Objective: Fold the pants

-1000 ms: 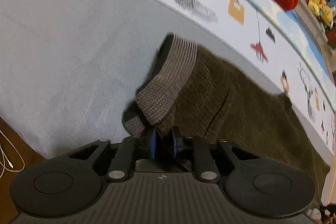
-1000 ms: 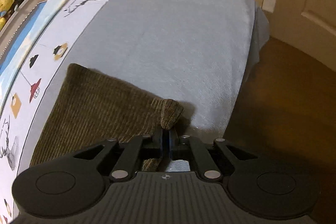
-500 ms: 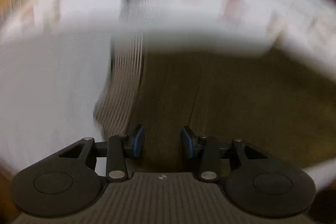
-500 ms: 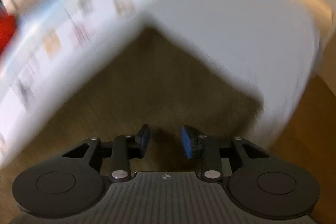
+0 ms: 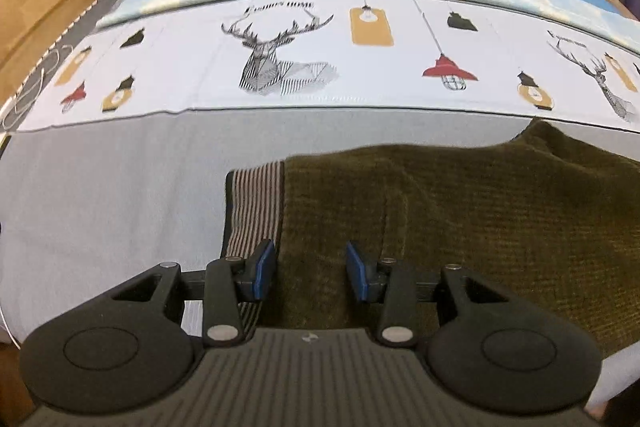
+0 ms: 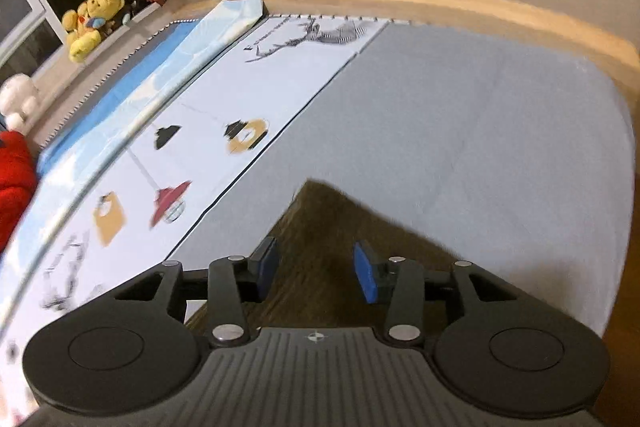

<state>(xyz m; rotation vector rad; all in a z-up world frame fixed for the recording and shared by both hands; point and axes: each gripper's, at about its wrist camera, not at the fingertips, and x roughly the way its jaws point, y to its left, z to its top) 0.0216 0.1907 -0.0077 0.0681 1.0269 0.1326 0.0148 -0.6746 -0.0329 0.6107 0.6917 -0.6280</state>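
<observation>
- The olive corduroy pants (image 5: 460, 227) lay folded on the grey sheet (image 5: 100, 195) of the bed, near its front edge, with the striped ribbed waistband (image 5: 252, 203) turned out at the left end of the bundle.
- The left tongs (image 5: 310, 269) stood parted above the cloth just beside the waistband, nothing pinched between the blue pads (image 5: 262, 269); their jaws had just been opening.
- The right tongs (image 6: 316, 269) hung over the other end of the pants (image 6: 332, 227), jaws likewise apart and empty, and they too had just been opening.
- With both ends let go, I judged the main risk to be the fold relaxing: corduroy is springy, and the top layer could creep back or bulge where the far edge already rode up in a hump.
- The waistband looked slightly skewed against the leg cloth, so another fold taken from here might come out crooked.
- The bundle sat near the mattress edge on the right-hand side; a careless drag could pull it over toward the floor.
- A re-grip that caught the grey sheet together with the pants would wrinkle the bedding and spoil the fold.
- The right view was blurred, so I could not tell how neatly that corner lay.
</observation>
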